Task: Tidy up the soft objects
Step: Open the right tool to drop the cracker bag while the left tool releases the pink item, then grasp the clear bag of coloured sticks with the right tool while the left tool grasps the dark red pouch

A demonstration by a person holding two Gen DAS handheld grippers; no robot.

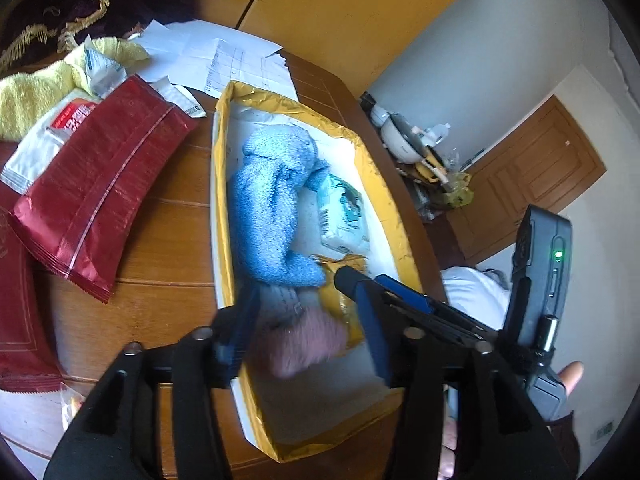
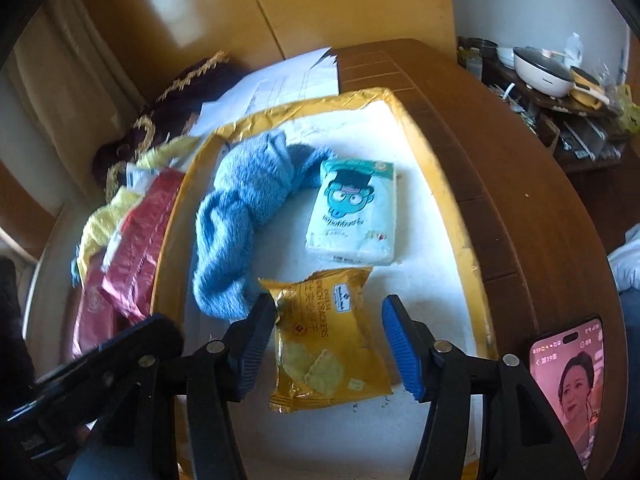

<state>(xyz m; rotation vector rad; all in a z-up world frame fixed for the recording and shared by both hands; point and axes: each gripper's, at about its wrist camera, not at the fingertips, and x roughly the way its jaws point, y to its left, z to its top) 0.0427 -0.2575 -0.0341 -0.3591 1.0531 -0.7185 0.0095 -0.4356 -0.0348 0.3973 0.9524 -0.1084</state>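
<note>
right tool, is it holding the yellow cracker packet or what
Nothing is held. The right tool is open, its fingers standing either side of the yellow cracker packet, which lies flat in the tray, not pinched.

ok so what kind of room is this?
Probably a lived-in home, a dining or living room: wooden table cluttered with papers, an electric cooking pot on a side shelf, and a panelled wooden door.
</note>
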